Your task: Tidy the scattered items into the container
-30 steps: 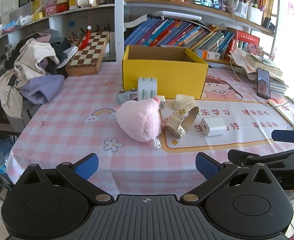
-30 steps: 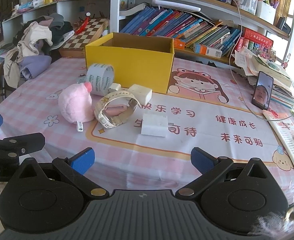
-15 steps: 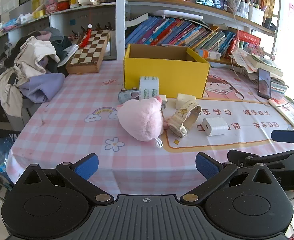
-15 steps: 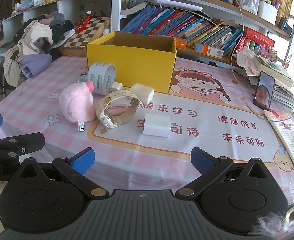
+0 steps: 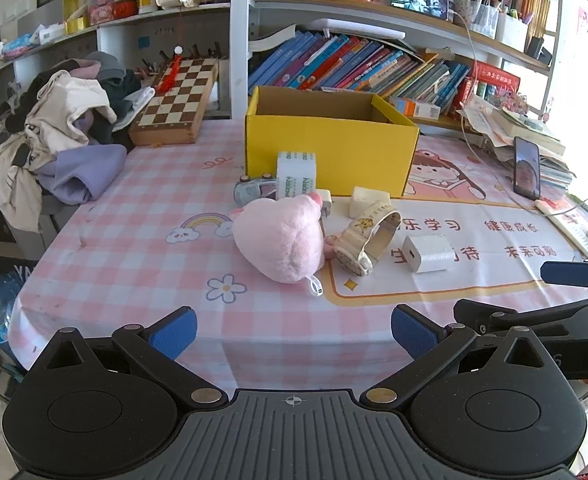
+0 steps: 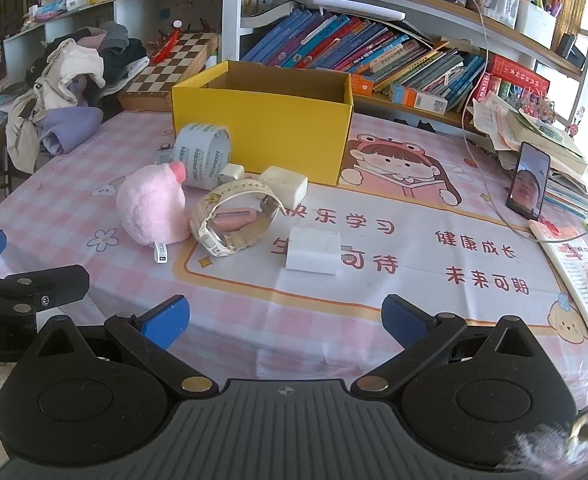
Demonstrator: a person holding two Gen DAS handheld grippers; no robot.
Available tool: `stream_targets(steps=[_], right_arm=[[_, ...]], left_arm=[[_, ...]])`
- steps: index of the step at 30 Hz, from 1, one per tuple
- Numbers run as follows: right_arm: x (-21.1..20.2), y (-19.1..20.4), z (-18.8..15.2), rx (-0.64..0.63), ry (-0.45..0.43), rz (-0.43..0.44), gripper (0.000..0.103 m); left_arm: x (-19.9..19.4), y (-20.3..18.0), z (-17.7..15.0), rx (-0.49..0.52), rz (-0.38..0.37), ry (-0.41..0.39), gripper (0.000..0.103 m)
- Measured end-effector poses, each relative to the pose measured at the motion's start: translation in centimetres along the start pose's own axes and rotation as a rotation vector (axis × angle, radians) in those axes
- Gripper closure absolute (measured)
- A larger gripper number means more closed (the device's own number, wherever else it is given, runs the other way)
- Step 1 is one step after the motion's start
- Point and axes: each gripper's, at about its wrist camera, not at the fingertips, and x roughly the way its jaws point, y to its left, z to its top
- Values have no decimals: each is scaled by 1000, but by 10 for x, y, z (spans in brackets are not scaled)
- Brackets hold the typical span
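An open yellow box [image 5: 330, 148] [image 6: 266, 132] stands mid-table. In front of it lie a pink plush toy [image 5: 282, 236] [image 6: 152, 208], a cream watch [image 5: 368, 236] [image 6: 234, 216], a white charger block [image 5: 428, 252] [image 6: 314, 250], a second white block [image 5: 368, 198] [image 6: 286, 186], a tape roll [image 5: 296, 176] [image 6: 204, 156] and a small toy car [image 5: 252, 190]. My left gripper [image 5: 294, 330] is open near the table's front edge, short of the plush. My right gripper [image 6: 284, 318] is open too, short of the charger block. Both hold nothing.
A heap of clothes [image 5: 58, 140] covers the table's left side, with a chessboard [image 5: 176, 102] behind it. A phone [image 5: 527, 168] leans on stacked books at the right, beside a cable. Bookshelves rise behind the box.
Both grippers have crept slightly forward toward the items; the objects look a little nearer. Nothing on the table has moved.
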Motion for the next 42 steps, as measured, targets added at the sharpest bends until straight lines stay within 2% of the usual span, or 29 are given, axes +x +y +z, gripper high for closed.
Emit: stream_targets(steps=[27,37,42], right_arm=[[-5,0,-1,-7,-9,12,0],[-7,1,0,0,-31,14,1],[-11,1,3,-23,-71,28,2]], left_arm=[[-6,-1,-2,14,13,-8,0],[-9,8,-2,-11,6,-15,0],[-10,10,-2,-19,1,-25,0]])
